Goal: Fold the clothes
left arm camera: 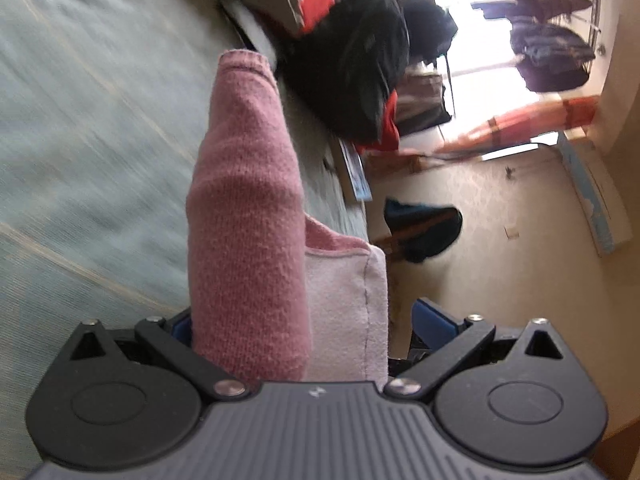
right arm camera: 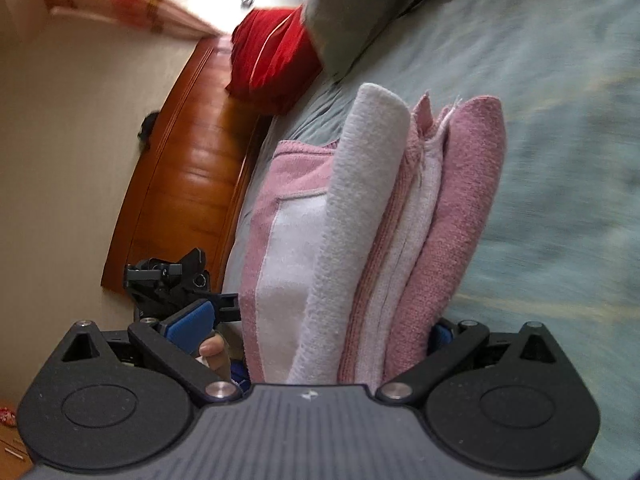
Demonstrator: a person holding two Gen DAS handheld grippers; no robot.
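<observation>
A folded pink and white garment [left arm camera: 248, 216] stands out sharp against the blurred grey-blue bed cover [left arm camera: 88, 112]. It lies between the fingers of my left gripper [left arm camera: 304, 322], whose jaws stand wide. Its pink side rests against the left pad, and a gap shows before the blue right pad [left arm camera: 434, 318]. In the right wrist view the same stack [right arm camera: 360, 240] fills most of my right gripper [right arm camera: 316, 324]. It touches the right pad, and the blue left pad [right arm camera: 192, 318] stands clear of it. Neither gripper visibly squeezes the cloth. The left gripper [right arm camera: 168, 280] shows beyond the stack.
A wooden headboard [right arm camera: 188, 168], a red pillow [right arm camera: 272, 60] and a grey pillow [right arm camera: 344, 12] lie at the bed's head. A black bag [left arm camera: 352, 64] sits at the bed's edge, with a dark garment [left arm camera: 424, 232] on the floor. A person's fingertip [right arm camera: 212, 350] shows by the stack.
</observation>
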